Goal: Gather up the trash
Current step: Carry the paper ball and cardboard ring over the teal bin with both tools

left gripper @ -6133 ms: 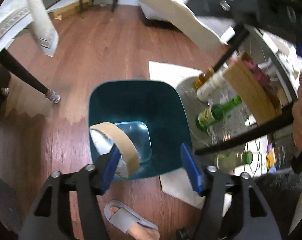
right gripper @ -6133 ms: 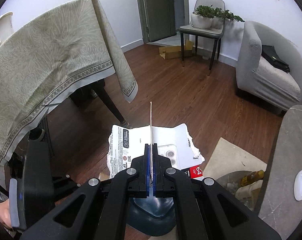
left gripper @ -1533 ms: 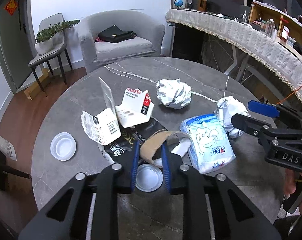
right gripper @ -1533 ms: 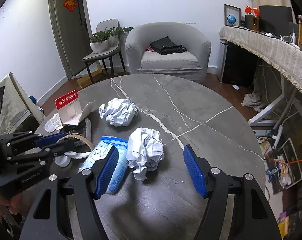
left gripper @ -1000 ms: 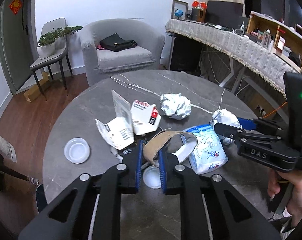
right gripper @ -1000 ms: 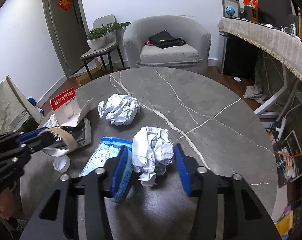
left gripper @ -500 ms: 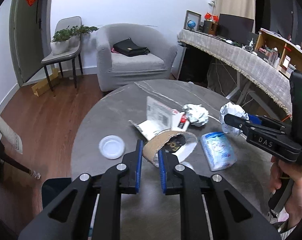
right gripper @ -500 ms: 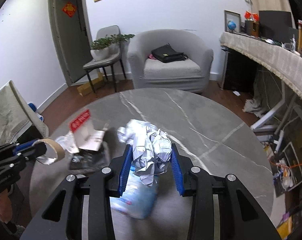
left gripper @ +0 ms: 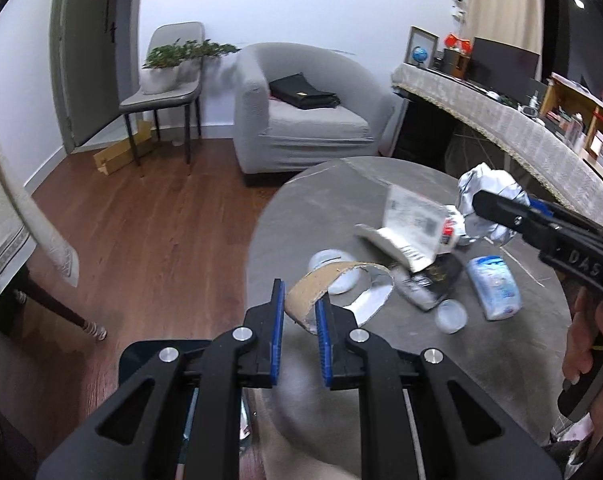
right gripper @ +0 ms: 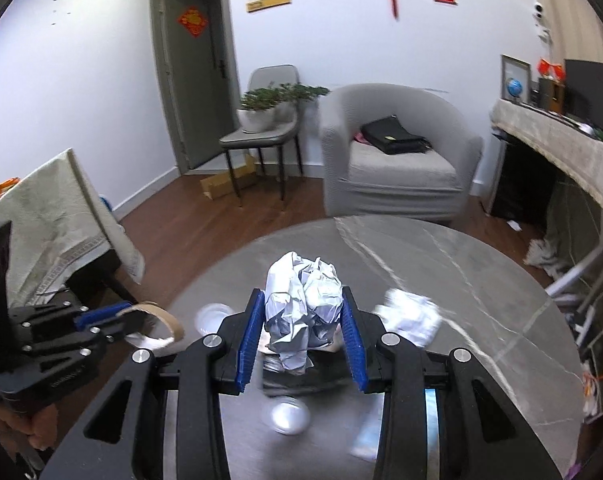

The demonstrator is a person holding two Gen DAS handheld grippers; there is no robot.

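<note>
The left tongs [left gripper: 299,304] are clamped on a curled cardboard strip [left gripper: 325,280], brown outside and white inside, and hold it in the air just over the left edge of the round grey table [left gripper: 381,364]. Past the strip, lying on the table toward its middle, are a clear plastic lid [left gripper: 335,270], a torn white carton [left gripper: 411,232] standing partly upright on a dark wrapper [left gripper: 427,284], a second small lid [left gripper: 450,316] and a pale blue tissue pack [left gripper: 495,286]. A second crumpled paper [right gripper: 411,316] lies toward the table's right side. The right tongs [right gripper: 301,322] are clamped on a crumpled paper ball [right gripper: 303,308], their blue pads [right gripper: 248,336] pressing its sides, and it is lifted clear of the table. A hand [left gripper: 585,330] grips the handle of the right tongs.
</note>
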